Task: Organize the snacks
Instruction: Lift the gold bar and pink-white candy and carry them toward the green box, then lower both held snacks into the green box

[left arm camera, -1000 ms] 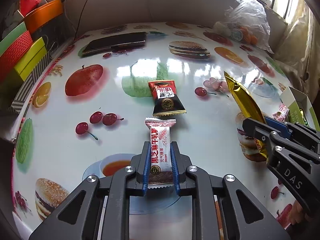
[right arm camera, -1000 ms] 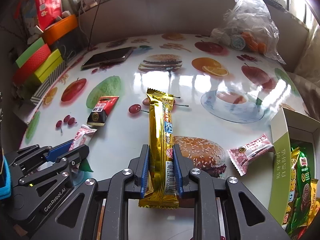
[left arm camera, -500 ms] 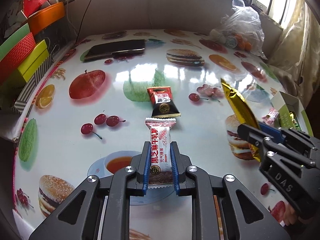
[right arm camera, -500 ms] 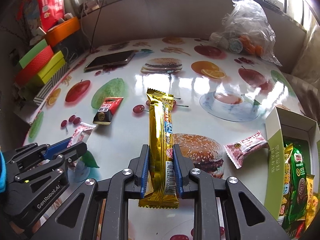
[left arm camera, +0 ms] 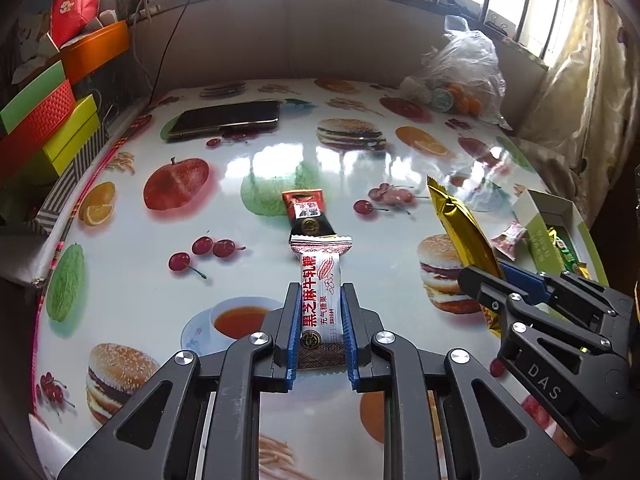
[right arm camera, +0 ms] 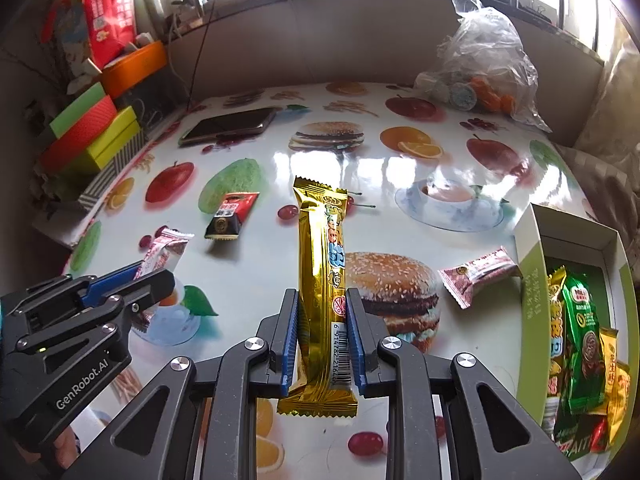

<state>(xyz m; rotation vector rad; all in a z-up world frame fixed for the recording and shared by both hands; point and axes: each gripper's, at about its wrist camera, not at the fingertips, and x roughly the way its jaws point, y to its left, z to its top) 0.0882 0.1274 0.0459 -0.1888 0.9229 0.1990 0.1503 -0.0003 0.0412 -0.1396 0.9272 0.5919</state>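
My left gripper (left arm camera: 320, 294) is shut on a white and red candy bar (left arm camera: 320, 280), held above the table. The right gripper (right arm camera: 322, 300) is shut on a long gold wrapped bar (right arm camera: 322, 256), also lifted off the table. Each gripper shows in the other's view: the right gripper (left arm camera: 486, 280) with the gold wrapped bar (left arm camera: 460, 224) at the right, the left gripper (right arm camera: 156, 276) with the candy bar (right arm camera: 162, 250) at the left. A red and black snack packet (left arm camera: 307, 216) lies mid-table. A small pink candy (right arm camera: 476, 276) lies beside the green and white box (right arm camera: 530, 280) holding several snacks.
A phone (left arm camera: 224, 120) lies at the far left of the fruit-print table (left arm camera: 160, 280). A clear plastic bag (left arm camera: 460, 76) of items sits at the far right. Coloured boxes (left arm camera: 48, 128) are stacked along the left edge. A wall and window run behind.
Both grippers have risen with their snacks still held, so more of the table and the snack box shows. The packet on the table has not moved.
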